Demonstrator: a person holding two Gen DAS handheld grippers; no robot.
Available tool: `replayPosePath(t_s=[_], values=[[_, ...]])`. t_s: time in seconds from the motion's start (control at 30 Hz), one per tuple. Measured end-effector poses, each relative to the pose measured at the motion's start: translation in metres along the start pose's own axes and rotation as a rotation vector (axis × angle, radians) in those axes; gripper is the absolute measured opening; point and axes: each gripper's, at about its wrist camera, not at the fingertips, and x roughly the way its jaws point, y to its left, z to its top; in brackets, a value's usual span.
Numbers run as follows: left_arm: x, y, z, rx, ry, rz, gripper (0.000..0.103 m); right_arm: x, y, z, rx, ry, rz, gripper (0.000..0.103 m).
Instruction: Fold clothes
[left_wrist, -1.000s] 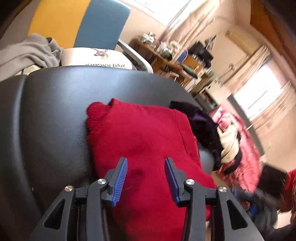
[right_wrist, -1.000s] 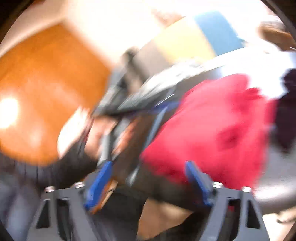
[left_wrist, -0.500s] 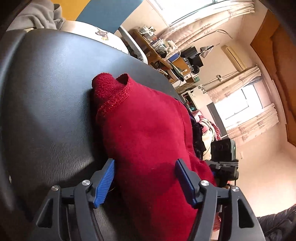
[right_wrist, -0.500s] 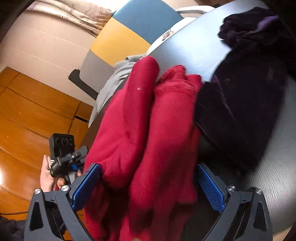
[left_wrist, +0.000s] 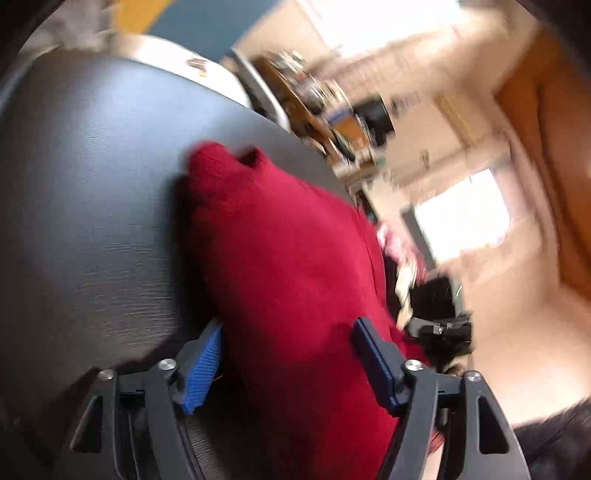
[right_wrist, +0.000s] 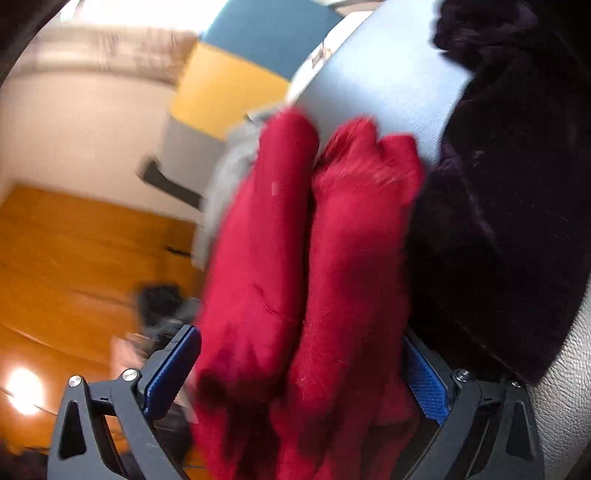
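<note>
Judging from how the red sweater (left_wrist: 291, 266) lies, I put the fold about midway: it is bunched into long rolls on the black leather seat (left_wrist: 85, 206), not flat or squared, so the final fold and tidy placement are left. On the left, my left gripper (left_wrist: 288, 363) has its jaws apart, straddling the sweater's near end, cloth between the blue pads (left_wrist: 201, 363) without being pinched. To the right, my right gripper (right_wrist: 295, 369) is also spread wide around two red rolls. A dark purple garment (right_wrist: 509, 206) lies touching the sweater's right side, further onto the seat.
</note>
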Motion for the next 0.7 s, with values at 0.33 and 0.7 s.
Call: replayPosePath(t_s=[0.33, 0.7], values=[[-0.044, -0.037, -0.048, -0.021, -0.160, 0.075, 0.031, 0.003, 0.045, -0.039, -0.307, 0.024, -0.213, 0.058], [-0.315, -0.122, -0.150, 0.014, -0.751, 0.433, 0.031, 0.087, 0.237, -0.066, -0.748, 0.206, 0.261, 0.056]])
